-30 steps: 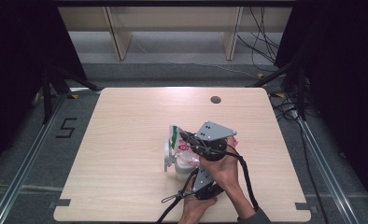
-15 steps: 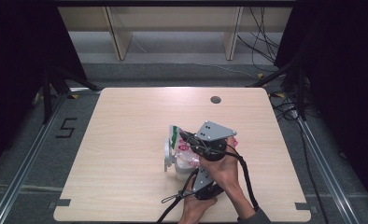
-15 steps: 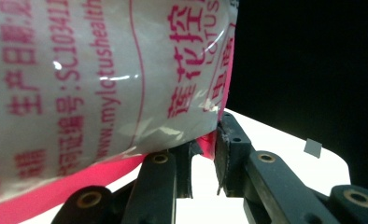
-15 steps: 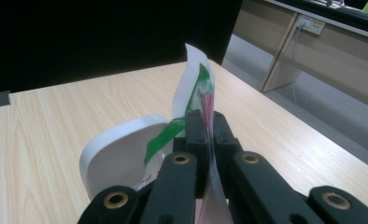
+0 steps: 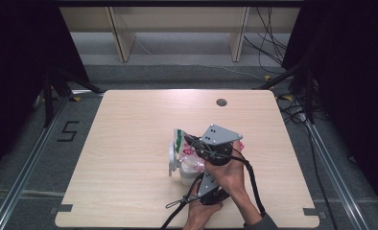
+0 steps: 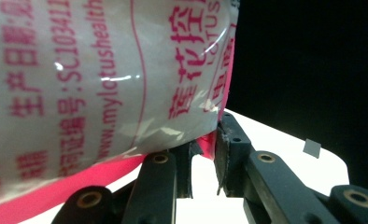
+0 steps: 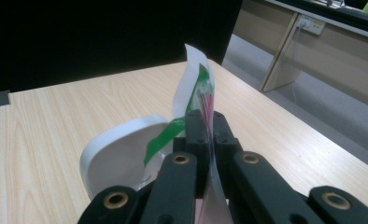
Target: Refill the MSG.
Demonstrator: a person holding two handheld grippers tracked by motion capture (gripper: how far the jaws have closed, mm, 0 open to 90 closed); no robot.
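- Plastic bag (image 5: pixel 189 152), printed in pink and green, sits near the middle of the table (image 5: pixel 129 134), held up between both claws.
- Right gripper (image 7: pixel 209 122) has its jaws pressed together on the bag's thin upper edge, which stands up above the fingertips with a green stripe and red lines on it.
- Left gripper (image 6: pixel 204 145) has its jaws nearly closed; the bag's pink bottom edge dips into the narrow gap, but whether they truly pinch it is hard to tell. The bag's bulging printed side hides most of what lies beyond.
- White round container (image 7: pixel 121 154) lies just behind and left of the right claw, its lower part cut off by the jaws.
- From above, both hands (image 5: pixel 228 175) and a grey plate (image 5: pixel 219 135) cover much of the bag.
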